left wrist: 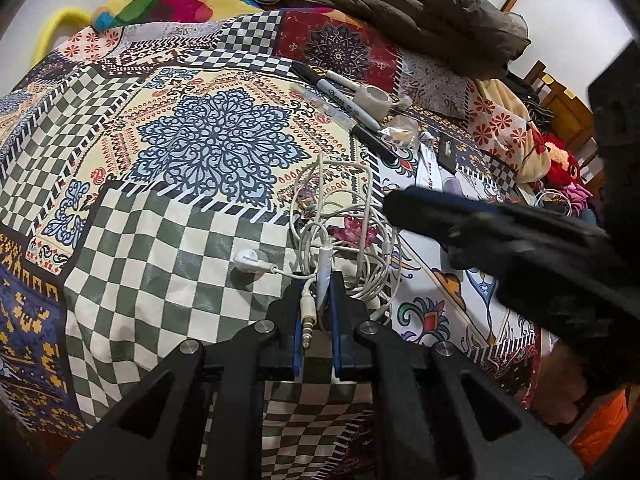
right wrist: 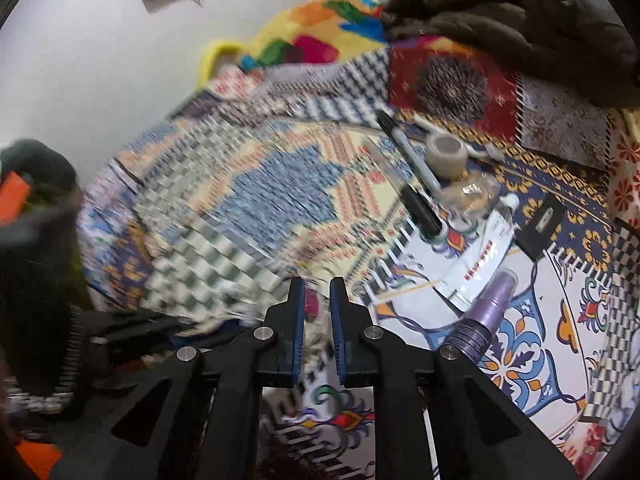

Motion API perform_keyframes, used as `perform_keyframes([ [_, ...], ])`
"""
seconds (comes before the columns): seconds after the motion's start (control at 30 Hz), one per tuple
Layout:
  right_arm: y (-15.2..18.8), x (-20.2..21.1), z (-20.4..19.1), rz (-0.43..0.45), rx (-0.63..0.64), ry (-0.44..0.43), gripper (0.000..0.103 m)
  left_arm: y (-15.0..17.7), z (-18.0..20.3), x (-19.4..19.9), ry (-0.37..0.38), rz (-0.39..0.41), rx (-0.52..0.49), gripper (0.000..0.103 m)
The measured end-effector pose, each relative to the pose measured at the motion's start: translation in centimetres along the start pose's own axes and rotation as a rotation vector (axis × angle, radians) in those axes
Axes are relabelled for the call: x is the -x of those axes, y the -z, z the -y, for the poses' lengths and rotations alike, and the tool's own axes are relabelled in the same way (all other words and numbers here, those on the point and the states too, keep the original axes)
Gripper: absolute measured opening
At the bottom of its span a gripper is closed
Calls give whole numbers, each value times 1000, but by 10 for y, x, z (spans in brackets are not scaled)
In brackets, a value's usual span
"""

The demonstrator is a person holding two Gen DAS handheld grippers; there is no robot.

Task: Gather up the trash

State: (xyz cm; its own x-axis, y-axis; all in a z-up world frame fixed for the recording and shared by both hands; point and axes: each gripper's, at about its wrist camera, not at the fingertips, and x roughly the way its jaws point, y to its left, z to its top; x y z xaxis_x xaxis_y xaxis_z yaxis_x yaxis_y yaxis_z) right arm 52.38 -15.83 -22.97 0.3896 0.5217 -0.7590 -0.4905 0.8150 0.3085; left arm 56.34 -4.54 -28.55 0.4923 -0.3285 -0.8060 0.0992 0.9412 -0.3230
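White earphone wires [left wrist: 340,236] lie in a messy tangle on a bright patchwork blanket [left wrist: 160,208] with checks and flowers. The left gripper [left wrist: 316,292] is squeezed shut on this tangle, with a thin white piece and the little metal plug [left wrist: 307,328] sitting between its blue pads. One earbud [left wrist: 250,261] rests on the green and white squares, just to the left of the claw. The right gripper [right wrist: 317,296] comes in beside the same tangle, and its jaws are pulled close together. Its own picture is too blurry to tell if any wire is caught between them. Farther back on the blanket lie a black marker [left wrist: 348,102], a roll of tape [left wrist: 374,98] and a crinkly clear wrapper [left wrist: 400,130]. A purple bottle [right wrist: 486,316] lies on its side near the right claw. A brown puffy coat [left wrist: 420,12] is heaped at the far edge.
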Motion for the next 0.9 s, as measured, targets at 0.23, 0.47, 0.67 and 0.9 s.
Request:
perform_keyframes([
  [0.23, 1, -31, -8, -151, 59, 40, 12, 2, 2, 0, 9, 6, 2, 8],
  [0.47, 3, -40, -10, -132, 82, 67, 12, 3, 1, -1, 11, 3, 2, 8],
  [0.67, -3, -50, -7, -143, 73, 20, 9, 3, -1, -1, 18, 8, 13, 8],
  [0.9, -9, -7, -5, -51, 35, 15, 9, -2, -3, -4, -7, 14, 27, 6],
])
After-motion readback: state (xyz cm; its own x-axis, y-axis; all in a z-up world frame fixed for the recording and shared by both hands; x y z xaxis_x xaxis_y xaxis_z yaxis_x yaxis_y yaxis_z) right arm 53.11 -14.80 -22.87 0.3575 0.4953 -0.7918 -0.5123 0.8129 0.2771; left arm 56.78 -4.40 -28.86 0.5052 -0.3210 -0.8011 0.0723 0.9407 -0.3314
